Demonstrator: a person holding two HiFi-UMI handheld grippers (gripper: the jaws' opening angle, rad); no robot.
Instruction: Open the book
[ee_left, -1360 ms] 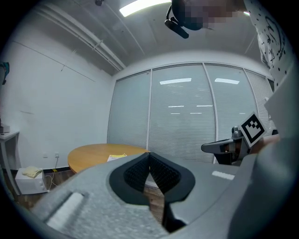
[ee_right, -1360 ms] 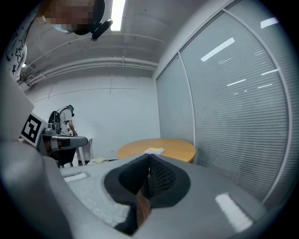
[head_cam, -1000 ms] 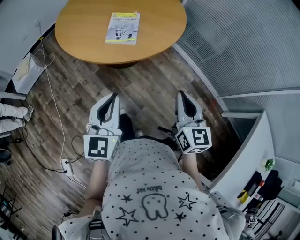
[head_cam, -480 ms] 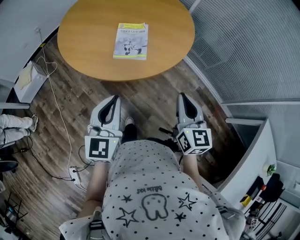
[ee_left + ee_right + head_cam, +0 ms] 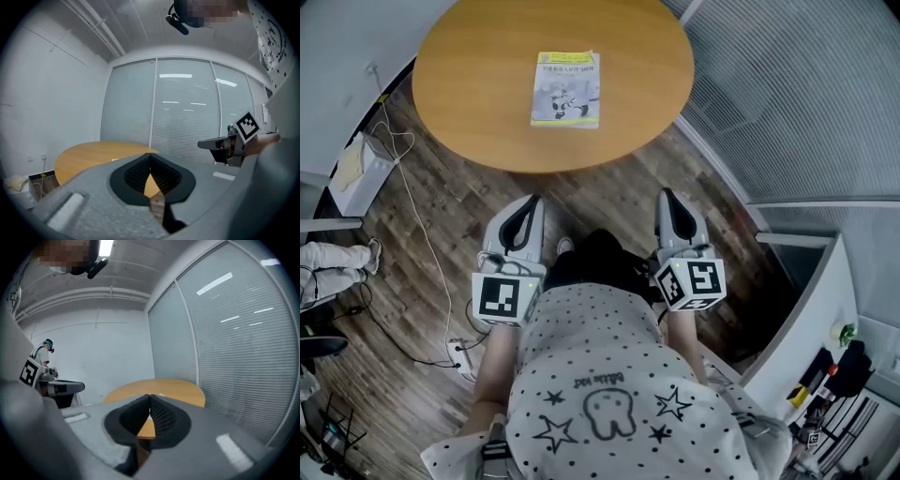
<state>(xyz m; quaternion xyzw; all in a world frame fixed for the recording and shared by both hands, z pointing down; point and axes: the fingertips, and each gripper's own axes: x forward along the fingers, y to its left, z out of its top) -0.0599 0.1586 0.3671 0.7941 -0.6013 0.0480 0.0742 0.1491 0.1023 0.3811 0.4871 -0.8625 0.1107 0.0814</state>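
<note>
There was one book (image 5: 566, 89) and one round table (image 5: 469, 84). Two grippers were counted: the left gripper (image 5: 531, 202) and the right gripper (image 5: 668, 196).

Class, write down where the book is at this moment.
In the head view, the book lies closed and flat near the middle of the round wooden table, toward the top of the picture, slightly left of centre.

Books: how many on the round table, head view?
1. The book lies closed and flat on the round wooden table, right of its centre in the head view. The table's far edge is cut off by the frame, so another could be hidden.
</note>
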